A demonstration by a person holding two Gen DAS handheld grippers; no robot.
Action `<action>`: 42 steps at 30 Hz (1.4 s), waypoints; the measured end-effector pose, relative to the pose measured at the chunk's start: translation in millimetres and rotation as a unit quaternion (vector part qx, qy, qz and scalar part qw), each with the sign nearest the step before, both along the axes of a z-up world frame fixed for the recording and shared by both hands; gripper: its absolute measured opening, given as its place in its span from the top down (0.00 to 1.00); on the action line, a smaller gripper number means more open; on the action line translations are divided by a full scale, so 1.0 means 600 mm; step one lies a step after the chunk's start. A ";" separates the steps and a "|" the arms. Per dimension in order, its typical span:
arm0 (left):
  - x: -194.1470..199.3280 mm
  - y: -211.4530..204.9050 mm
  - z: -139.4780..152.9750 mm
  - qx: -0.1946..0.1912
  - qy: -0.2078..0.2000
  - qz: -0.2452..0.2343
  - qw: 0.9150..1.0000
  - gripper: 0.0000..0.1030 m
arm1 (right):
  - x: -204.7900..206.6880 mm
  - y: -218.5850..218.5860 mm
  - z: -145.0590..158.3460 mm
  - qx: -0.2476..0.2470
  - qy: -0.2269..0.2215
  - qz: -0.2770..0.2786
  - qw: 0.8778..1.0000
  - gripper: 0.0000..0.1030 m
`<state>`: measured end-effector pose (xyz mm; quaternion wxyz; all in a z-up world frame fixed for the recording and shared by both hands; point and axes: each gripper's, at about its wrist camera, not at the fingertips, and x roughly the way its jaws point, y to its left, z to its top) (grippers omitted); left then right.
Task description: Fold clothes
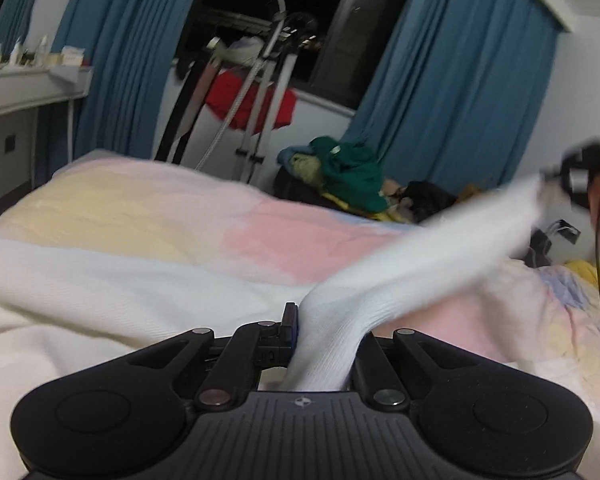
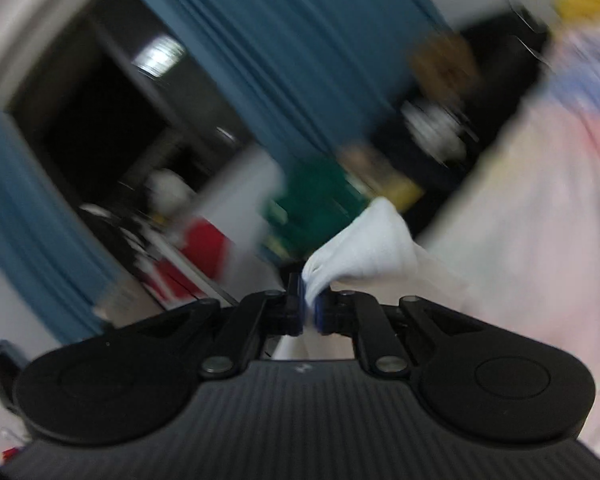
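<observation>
The left gripper (image 1: 324,344) is clenched on one end of a white sock (image 1: 420,256); its jaws pinch the fabric near their base, so the cloth bulges out to the right of them. The right gripper (image 2: 310,314) is clenched on the other end, where the sock (image 2: 360,240) bunches into a soft cone just past the jaws. In the left view I see the right gripper (image 1: 580,176) far to the right, with the sock stretched in a loose band between the two, lifted above the bed (image 1: 140,216).

Step in hand, as I judge it: spread the sock flat before folding. To do it well:
1. Keep both grips firm; the knit is stretchy and may creep out.
2. Draw the ends apart until the sag goes, not further.
3. Lower both ends level onto the bed, then bring one end over the other.

The right view is heavily blurred, so I cannot confirm how deep that grip is.

Materials: the sock is a fine ribbed knit, limp and tubular. The bed carries a soft quilt in pastel pink, yellow and white. A heap of clothes (image 1: 340,172), green on top, lies beyond it by blue curtains (image 1: 460,92).
</observation>
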<state>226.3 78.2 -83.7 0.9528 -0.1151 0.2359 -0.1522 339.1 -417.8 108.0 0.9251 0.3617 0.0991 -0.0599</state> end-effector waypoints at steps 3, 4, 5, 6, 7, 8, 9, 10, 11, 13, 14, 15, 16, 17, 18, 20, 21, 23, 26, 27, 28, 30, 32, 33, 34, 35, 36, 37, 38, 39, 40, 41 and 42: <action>-0.010 -0.021 0.003 0.020 -0.008 -0.019 1.000 0.94 | -0.061 -0.039 -0.036 0.006 -0.028 -0.013 1.000 0.91; -0.014 -0.028 0.004 0.027 -0.009 -0.025 0.999 0.94 | -0.079 -0.058 -0.072 0.012 -0.005 -0.027 1.000 0.91; -0.015 -0.035 0.001 0.034 -0.004 -0.031 0.999 0.94 | -0.099 -0.082 -0.119 0.024 0.026 -0.041 0.999 0.91; -0.014 -0.041 -0.006 0.041 0.006 -0.036 0.999 0.94 | -0.118 -0.105 -0.167 0.039 0.058 -0.054 0.996 0.91; -0.012 -0.050 -0.016 0.051 0.019 -0.042 0.998 0.94 | -0.136 -0.126 -0.220 0.064 0.087 -0.065 0.992 0.91; -0.010 -0.060 -0.028 0.064 0.034 -0.050 0.996 0.94 | -0.154 -0.145 -0.272 0.088 0.114 -0.075 0.987 0.91; -0.007 -0.069 -0.040 0.077 0.050 -0.055 0.994 0.94 | -0.169 -0.158 -0.315 0.102 0.138 -0.087 0.981 0.91; -0.004 -0.078 -0.053 0.089 0.067 -0.059 0.992 0.94 | -0.185 -0.166 -0.349 0.103 0.159 -0.103 0.976 0.92; -0.003 -0.087 -0.064 0.101 0.079 -0.063 0.990 0.94 | -0.195 -0.171 -0.372 0.101 0.169 -0.111 0.974 0.92; -0.004 -0.094 -0.075 0.114 0.081 -0.062 0.988 0.94 | -0.204 -0.175 -0.398 0.114 0.164 -0.107 0.974 0.92; -0.004 -0.095 -0.077 0.115 0.081 -0.061 0.988 0.94 | -0.207 -0.177 -0.405 0.116 0.163 -0.104 0.974 0.92; -0.002 -0.094 -0.077 0.110 0.084 -0.059 0.989 0.94 | -0.204 -0.176 -0.401 0.109 0.165 -0.099 0.975 0.92; 0.000 -0.092 -0.076 0.105 0.085 -0.057 0.989 0.93 | -0.202 -0.174 -0.395 0.102 0.169 -0.096 0.976 0.91; 0.003 -0.091 -0.075 0.101 0.085 -0.056 0.990 0.93 | -0.201 -0.173 -0.390 0.097 0.172 -0.092 0.976 0.90; 0.004 -0.090 -0.073 0.100 0.085 -0.055 0.990 0.93 | -0.201 -0.172 -0.384 0.092 0.176 -0.088 0.976 0.89; 0.003 -0.091 -0.069 0.103 0.085 -0.054 0.990 0.91 | -0.214 -0.162 -0.369 0.071 0.190 -0.084 0.976 0.84; 0.000 -0.094 -0.067 0.106 0.085 -0.053 0.989 0.90 | -0.223 -0.156 -0.361 0.057 0.198 -0.082 0.975 0.80; -0.008 -0.095 -0.057 0.116 0.084 -0.053 0.988 0.85 | -0.250 -0.135 -0.341 0.036 0.210 -0.070 0.975 0.71; -0.027 -0.094 -0.035 0.127 0.080 -0.056 0.987 0.71 | -0.288 -0.095 -0.314 0.001 0.213 -0.046 0.976 0.52; -0.039 -0.090 -0.026 0.127 0.078 -0.056 0.987 0.68 | -0.301 -0.079 -0.305 -0.011 0.211 -0.037 0.977 0.45; -0.052 -0.087 -0.018 0.127 0.076 -0.054 0.987 0.61 | -0.313 -0.062 -0.296 -0.022 0.208 -0.027 0.977 0.37; -0.078 -0.082 -0.002 0.127 0.071 -0.051 0.988 0.56 | -0.340 -0.022 -0.272 -0.045 0.193 0.011 0.980 0.36; -0.108 -0.079 0.015 0.125 0.064 -0.049 0.989 0.49 | -0.369 0.028 -0.246 -0.080 0.176 0.052 0.980 0.37; -0.124 -0.079 0.023 0.126 0.060 -0.048 0.989 0.47 | -0.385 0.053 -0.232 -0.097 0.168 0.070 0.978 0.37; -0.142 -0.081 0.031 0.130 0.053 -0.047 0.989 0.45 | -0.398 0.074 -0.218 -0.111 0.161 0.082 0.977 0.37; -0.160 -0.083 0.039 0.133 0.046 -0.046 0.989 0.42 | -0.411 0.094 -0.201 -0.125 0.154 0.094 0.976 0.37; -0.179 -0.084 0.047 0.137 0.039 -0.045 0.989 0.40 | -0.423 0.112 -0.186 -0.138 0.147 0.105 0.974 0.37; -0.196 -0.086 0.055 0.140 0.031 -0.044 0.989 0.34 | -0.435 0.126 -0.173 -0.149 0.140 0.115 0.972 0.37; -0.213 -0.087 0.063 0.142 0.023 -0.043 0.989 0.27 | -0.447 0.141 -0.161 -0.159 0.133 0.124 0.970 0.37; -0.228 -0.089 0.071 0.145 0.015 -0.043 0.988 0.24 | -0.461 0.155 -0.149 -0.169 0.126 0.133 0.969 0.37; -0.244 -0.092 0.080 0.148 0.007 -0.043 0.988 0.19 | -0.476 0.167 -0.142 -0.175 0.118 0.138 0.968 0.34; -0.259 -0.093 0.086 0.149 0.001 -0.043 0.988 0.19 | -0.489 0.176 -0.139 -0.181 0.111 0.143 0.967 0.28; -0.273 -0.094 0.091 0.149 -0.003 -0.044 0.988 0.18 | -0.502 0.185 -0.138 -0.188 0.104 0.149 0.965 0.21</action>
